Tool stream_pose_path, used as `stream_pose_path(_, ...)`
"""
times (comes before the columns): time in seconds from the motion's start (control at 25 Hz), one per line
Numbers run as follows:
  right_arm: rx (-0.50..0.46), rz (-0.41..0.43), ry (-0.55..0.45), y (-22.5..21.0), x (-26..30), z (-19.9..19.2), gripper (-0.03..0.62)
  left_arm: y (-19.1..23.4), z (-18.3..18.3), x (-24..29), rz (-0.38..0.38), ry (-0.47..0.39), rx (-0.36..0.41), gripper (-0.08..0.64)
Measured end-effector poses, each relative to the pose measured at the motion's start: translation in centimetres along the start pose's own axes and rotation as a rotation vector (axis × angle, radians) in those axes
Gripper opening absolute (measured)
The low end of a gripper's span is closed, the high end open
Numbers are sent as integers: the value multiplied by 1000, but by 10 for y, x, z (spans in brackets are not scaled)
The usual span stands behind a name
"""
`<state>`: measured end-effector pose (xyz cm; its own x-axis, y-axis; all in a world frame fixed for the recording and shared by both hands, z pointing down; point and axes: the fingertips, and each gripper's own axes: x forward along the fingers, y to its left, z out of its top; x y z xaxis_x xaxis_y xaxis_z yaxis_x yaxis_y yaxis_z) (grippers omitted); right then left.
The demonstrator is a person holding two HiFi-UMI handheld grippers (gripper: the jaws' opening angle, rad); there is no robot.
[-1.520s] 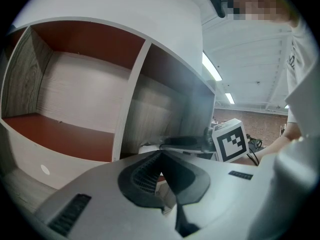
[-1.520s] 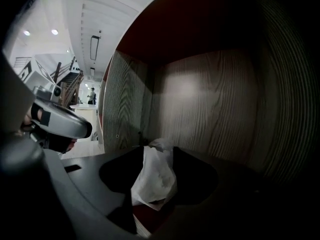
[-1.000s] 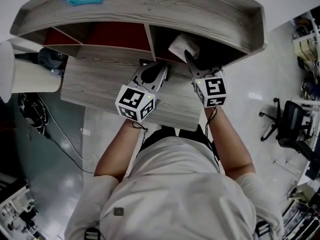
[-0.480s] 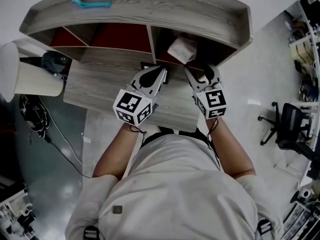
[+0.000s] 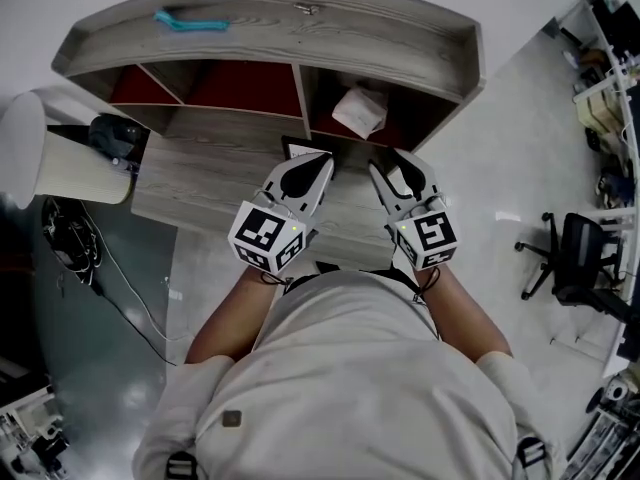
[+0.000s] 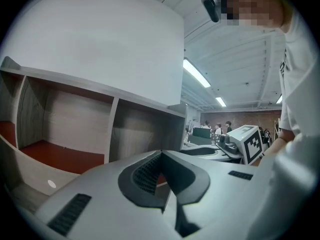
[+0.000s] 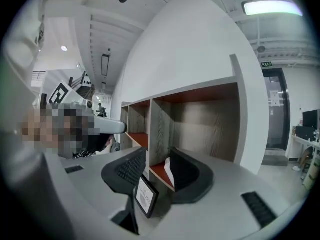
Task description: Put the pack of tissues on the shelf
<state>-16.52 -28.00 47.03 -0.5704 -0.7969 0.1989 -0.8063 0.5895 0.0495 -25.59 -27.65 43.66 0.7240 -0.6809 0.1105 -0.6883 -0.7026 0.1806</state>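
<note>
The white pack of tissues [image 5: 361,111] lies in the right-hand compartment of the wooden shelf [image 5: 300,28], on its red floor. In the right gripper view it is a white sliver [image 7: 168,170] behind the right jaw. My right gripper [image 5: 392,163] hovers over the desk, well short of that compartment. It is open, its jaws have just been closing, and nothing is between them [image 7: 157,156]. My left gripper [image 5: 322,160] is beside it, over the desk. Its jaws meet at the tips [image 6: 161,154] and hold nothing that I can see.
A small framed sign [image 5: 300,148] stands on the desk [image 5: 210,173] just ahead of both grippers. A blue object [image 5: 188,22] lies on the shelf top. A white cylinder [image 5: 60,163] stands at the desk's left end. An office chair [image 5: 575,258] is on the floor at the right.
Both grippers have drawn back from the shelf toward the person. The right one has come out of the right compartment, where the pack stays, and its jaws stand narrower.
</note>
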Motion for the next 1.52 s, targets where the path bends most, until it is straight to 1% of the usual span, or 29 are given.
stream_pose_path(0.2,2,30,-14,13,-12,5,113,-10,5,-6,-11,-14,0,15)
stream_pose_path(0.4,-17,54,-18,20,-23,8,69,-15,2,-12,-19,-2,11,17)
stream_pose_path(0.56,-19,50,-15,19,-30,11,54,-20,3,-14,-23,-7,7,15)
stream_pose_path(0.72,-21,46,10,19,-35,5,41,-21,-1,-17,-30,-2,-6,15)
stream_pose_path(0.88,-28,47,20,16,-42,3,32,-25,-5,-13,-35,3,17,15)
stream_pose_path(0.96,-31,54,18,15,-47,2,28,-31,-9,-12,-38,3,4,15)
stream_pose_path(1.08,-30,66,8,12,-60,1,23,-43,-14,-10,-30,8,-23,15)
stream_pose_path(1.28,-46,109,-27,3,-88,5,20,-75,-10,-4,-17,9,6,15)
stream_pose_path(1.44,-8,125,-23,-7,-121,5,20,-109,-9,5,1,6,20,15)
stream_pose_path(1.52,-19,137,-34,-17,-140,1,20,-128,-9,10,19,0,25,15)
